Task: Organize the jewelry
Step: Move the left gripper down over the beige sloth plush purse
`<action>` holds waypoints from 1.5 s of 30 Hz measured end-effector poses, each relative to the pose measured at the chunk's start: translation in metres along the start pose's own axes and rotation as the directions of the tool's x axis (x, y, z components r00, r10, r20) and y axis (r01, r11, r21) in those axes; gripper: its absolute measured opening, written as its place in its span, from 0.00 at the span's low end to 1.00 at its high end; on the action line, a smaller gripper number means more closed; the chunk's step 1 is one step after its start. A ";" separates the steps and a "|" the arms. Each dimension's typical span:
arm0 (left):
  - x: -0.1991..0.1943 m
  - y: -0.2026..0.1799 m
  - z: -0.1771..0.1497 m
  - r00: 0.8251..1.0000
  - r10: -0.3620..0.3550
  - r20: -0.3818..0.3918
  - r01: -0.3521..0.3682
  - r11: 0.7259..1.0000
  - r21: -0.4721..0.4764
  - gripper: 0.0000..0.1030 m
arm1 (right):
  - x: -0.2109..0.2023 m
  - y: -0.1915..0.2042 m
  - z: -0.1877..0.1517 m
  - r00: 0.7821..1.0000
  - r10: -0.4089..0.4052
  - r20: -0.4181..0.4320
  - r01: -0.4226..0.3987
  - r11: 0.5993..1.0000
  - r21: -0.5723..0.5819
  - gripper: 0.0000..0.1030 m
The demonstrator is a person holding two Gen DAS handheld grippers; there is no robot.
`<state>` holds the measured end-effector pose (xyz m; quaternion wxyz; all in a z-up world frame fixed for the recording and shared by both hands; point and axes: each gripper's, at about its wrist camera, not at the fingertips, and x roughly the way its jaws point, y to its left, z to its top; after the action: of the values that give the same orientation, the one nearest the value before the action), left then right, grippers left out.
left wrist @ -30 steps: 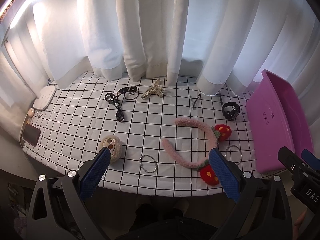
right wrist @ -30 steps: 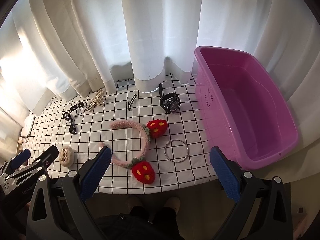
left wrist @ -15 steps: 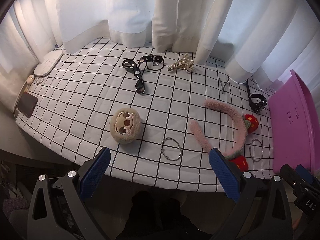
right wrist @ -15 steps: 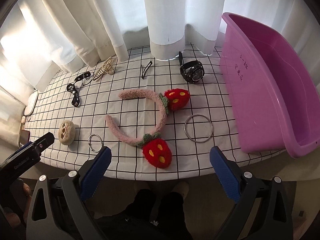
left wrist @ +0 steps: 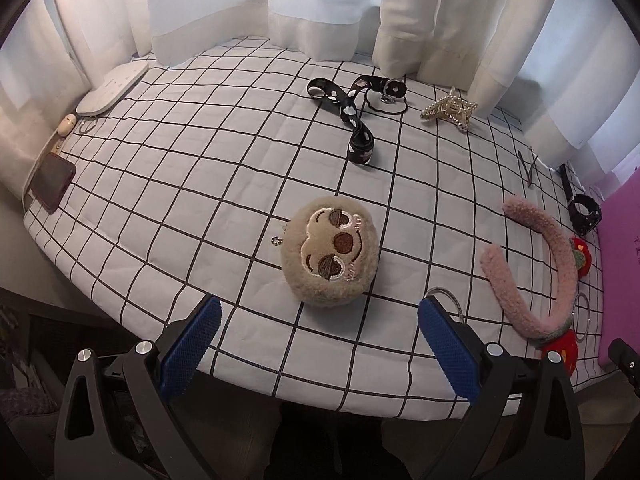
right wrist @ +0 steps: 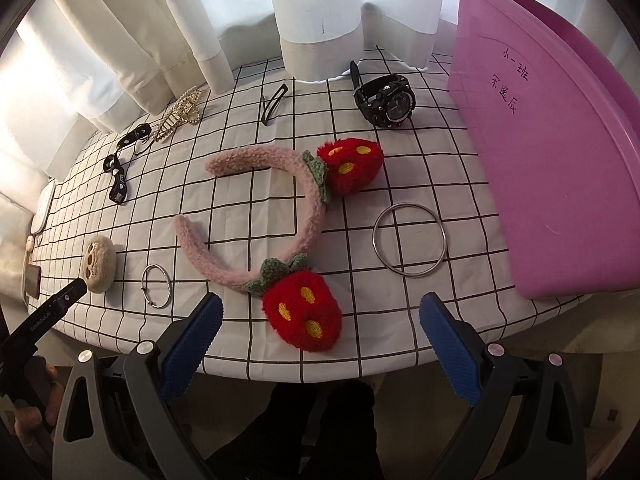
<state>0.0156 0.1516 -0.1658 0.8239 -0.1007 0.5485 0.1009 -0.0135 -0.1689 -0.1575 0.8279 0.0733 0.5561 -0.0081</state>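
White curtains (left wrist: 320, 8) hang behind the table, their hems touching the checked tablecloth (left wrist: 200, 168). At its far left edge lie a white flat device (left wrist: 114, 86), a small beige round object (left wrist: 66, 124) and a dark phone (left wrist: 52, 186).

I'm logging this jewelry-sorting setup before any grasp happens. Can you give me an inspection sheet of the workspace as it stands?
Surface: table under a white checked cloth.
Job's things: plush face charm, strawberry headband, two metal bangles, black watch, pearl claw clip, black hair clip, patterned strap, all loose on the cloth; pink bin at the right, interior not visible.
Clutter: white device and dark phone-like slab at the left edge.
Grippers: left gripper open, facing the charm; right gripper open, facing the headband's near strawberry.
Cables: nothing seen.
Surroundings: white curtains behind.
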 end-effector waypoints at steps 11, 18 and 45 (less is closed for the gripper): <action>0.045 -0.005 0.014 1.000 0.015 -0.023 -0.014 0.998 0.060 0.94 | 0.029 -0.046 0.014 0.991 -0.122 0.045 0.118 0.990 0.083 0.91; 0.058 -0.004 0.015 0.999 0.024 -0.027 -0.022 0.997 0.071 0.94 | 0.066 -0.067 0.023 0.987 -0.159 0.005 0.158 0.983 0.095 0.91; 0.067 -0.016 0.007 0.996 0.022 0.083 -0.030 0.996 0.089 0.95 | 0.107 -0.074 0.017 0.989 -0.142 0.047 0.138 0.988 0.074 0.92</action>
<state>0.0514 0.1423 -0.2237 0.8480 -0.0520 0.5197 0.0907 0.0358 -0.2369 -0.2580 0.8364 0.0630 0.5374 -0.0878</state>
